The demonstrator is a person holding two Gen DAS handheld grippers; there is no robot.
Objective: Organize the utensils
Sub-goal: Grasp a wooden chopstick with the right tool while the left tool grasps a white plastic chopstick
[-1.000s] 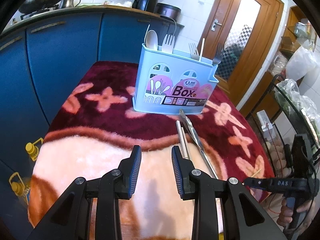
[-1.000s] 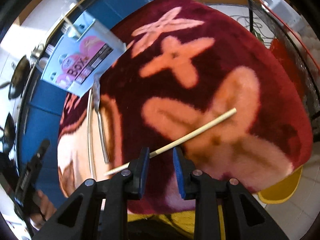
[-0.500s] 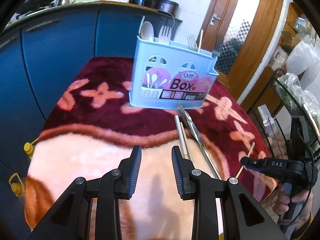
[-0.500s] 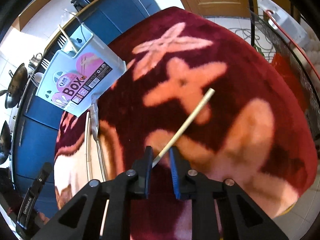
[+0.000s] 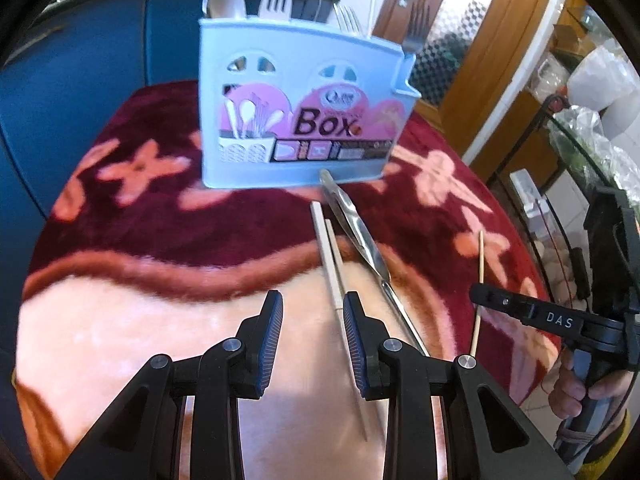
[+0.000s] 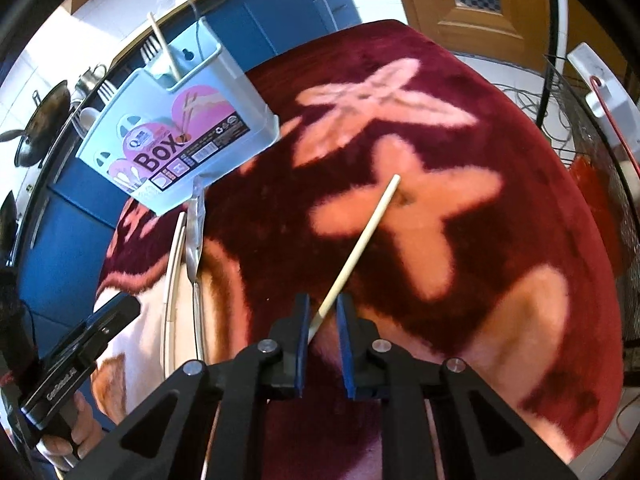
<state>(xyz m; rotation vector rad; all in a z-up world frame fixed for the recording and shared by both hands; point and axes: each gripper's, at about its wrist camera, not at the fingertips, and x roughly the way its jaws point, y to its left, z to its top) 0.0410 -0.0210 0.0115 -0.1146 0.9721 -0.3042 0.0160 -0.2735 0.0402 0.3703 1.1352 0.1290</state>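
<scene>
Plush maroon cloth with peach flower shapes covers the table (image 5: pixel 120 320), and blue kitchen cabinets (image 5: pixel 80 80) and a wooden door (image 5: pixel 480 40) stand behind it. Nearest the right wrist camera, the right claw (image 6: pixel 323 314) has just been closing around the thin end of a loose wooden chopstick (image 6: pixel 360 240); the stick sits between the blue pads and seems to touch the left one, with a sliver of gap at the other, so the grip looks nearly made rather than firm. That chopstick is pale, round and slender, and its far end lies on a peach flower well apart from the holder. The left claw (image 5: pixel 313 320) hangs over the peach part of the cloth, its jaws partly apart and empty. Just beyond its right finger lies a pair of cream chopsticks (image 5: pixel 328 248), side by side, and beside them a steel knife (image 5: pixel 360 240) whose tip reaches the foot of the light blue utensil box (image 5: pixel 300 80). The box stands upright at the far side of the table, with a spoon (image 5: pixel 228 0), several forks (image 5: pixel 276 2) and one chopstick already standing in it. By my reckoning the job is about half done: four pieces remain on the cloth, the single chopstick being the one in hand.
</scene>
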